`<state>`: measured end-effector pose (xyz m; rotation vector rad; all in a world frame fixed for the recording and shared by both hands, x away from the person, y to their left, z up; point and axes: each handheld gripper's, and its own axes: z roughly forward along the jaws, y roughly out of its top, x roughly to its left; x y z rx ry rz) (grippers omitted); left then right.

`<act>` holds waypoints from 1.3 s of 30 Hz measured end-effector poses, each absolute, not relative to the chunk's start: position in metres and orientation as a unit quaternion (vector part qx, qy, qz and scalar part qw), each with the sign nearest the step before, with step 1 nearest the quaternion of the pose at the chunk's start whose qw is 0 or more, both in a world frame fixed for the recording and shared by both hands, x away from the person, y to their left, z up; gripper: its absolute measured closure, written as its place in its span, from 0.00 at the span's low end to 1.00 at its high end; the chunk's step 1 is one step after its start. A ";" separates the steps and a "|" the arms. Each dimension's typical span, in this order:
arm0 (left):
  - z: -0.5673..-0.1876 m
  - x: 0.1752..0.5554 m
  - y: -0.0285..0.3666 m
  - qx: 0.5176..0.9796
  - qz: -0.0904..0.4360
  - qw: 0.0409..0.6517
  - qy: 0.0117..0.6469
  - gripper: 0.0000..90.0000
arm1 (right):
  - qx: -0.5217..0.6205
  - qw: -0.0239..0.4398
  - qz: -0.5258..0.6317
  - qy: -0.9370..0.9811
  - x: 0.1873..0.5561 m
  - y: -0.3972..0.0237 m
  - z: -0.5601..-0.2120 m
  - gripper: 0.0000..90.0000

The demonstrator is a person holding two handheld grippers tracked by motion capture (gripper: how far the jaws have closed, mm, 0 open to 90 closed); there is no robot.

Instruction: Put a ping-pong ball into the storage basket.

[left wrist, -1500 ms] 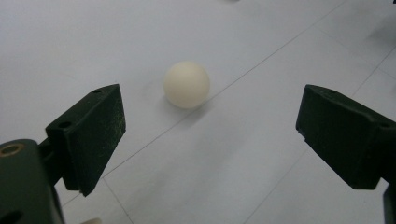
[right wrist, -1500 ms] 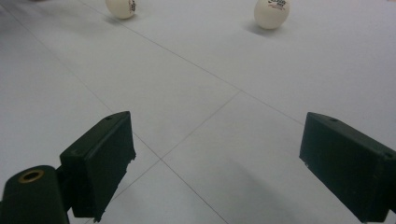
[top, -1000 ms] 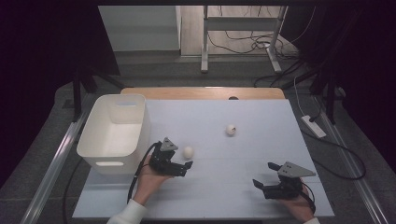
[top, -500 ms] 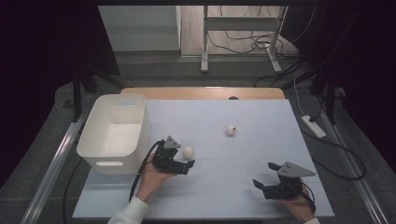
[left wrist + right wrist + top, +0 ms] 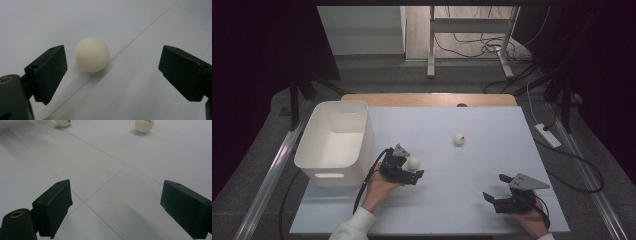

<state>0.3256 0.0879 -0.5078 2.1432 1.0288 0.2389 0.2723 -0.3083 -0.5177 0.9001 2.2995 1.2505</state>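
The left gripper [image 5: 112, 75], jaws spread, brackets the small smooth cream plastic ball [image 5: 91, 58] just right of the white plastic bin [image 5: 334, 145], hugging one jaw, so uneven closing could squirt it away; the right gripper [image 5: 120, 212] hangs spread and empty.

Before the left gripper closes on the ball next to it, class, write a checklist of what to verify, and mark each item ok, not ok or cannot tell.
1. Left gripper jaws open wider than the ball: ok.
2. Near ball between the jaws: ok, though close to one jaw.
3. Ball centred in the gap: not ok.
4. Ball at rest on the table: cannot tell.
5. White bin open and beside the left gripper: ok.
6. Right gripper apart from the ball, jaws open: ok.
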 end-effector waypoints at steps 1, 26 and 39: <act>-0.509 0.327 0.087 0.834 0.090 0.368 0.401 0.10 | 0.320 0.186 0.444 0.816 0.272 -0.308 -0.518 0.11; -0.528 0.347 0.087 0.833 0.085 0.350 0.420 0.12 | 0.321 0.185 0.442 0.817 0.273 -0.309 -0.519 0.11; -0.529 0.347 0.090 0.828 0.087 0.359 0.422 0.36 | 0.320 0.186 0.443 0.816 0.272 -0.309 -0.518 0.12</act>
